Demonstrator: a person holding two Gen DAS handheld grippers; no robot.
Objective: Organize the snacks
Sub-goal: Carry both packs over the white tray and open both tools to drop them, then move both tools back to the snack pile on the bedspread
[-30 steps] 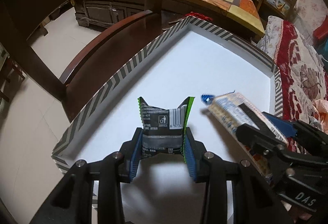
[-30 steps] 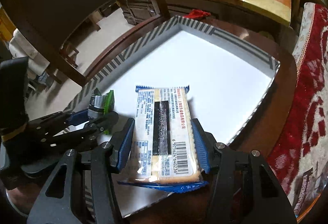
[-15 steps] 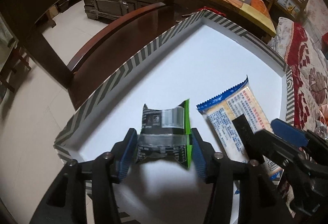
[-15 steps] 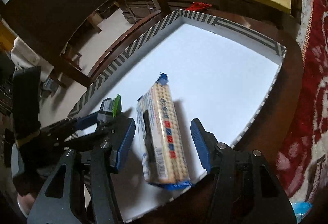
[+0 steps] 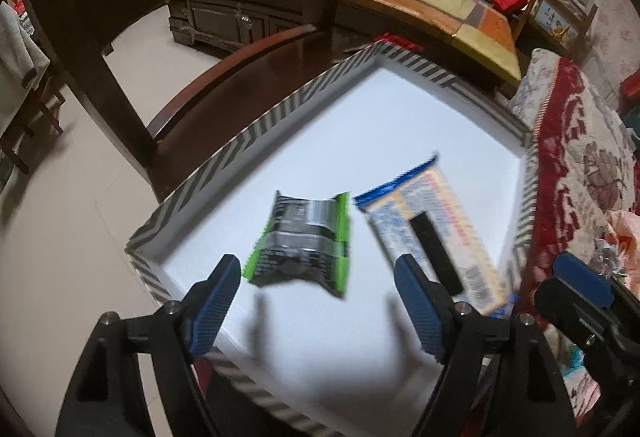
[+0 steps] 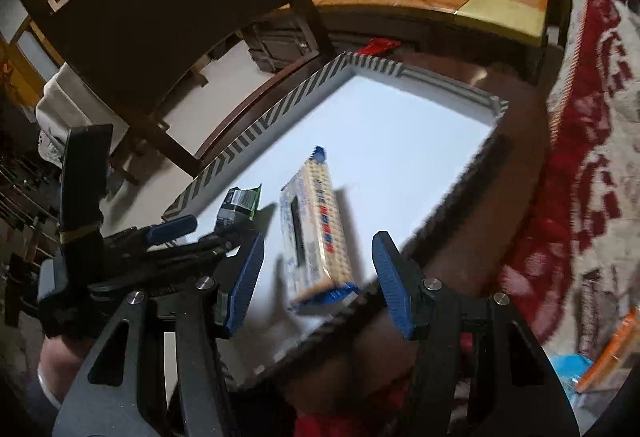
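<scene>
While the left claw was opening off the green packet inside the striped tray, the right claw stood parted beside the freed cracker pack, both snacks delivered.

Dim, warm indoor light is falling from above, leaving the white tray floor glowing as the brightest patch while the dark wooden chair is sinking into shadow. Motion blur is smearing both fisheye views, softening the snack packets and their faint shadows. Straight edges are bowing toward the black, vignetted corners.
</scene>
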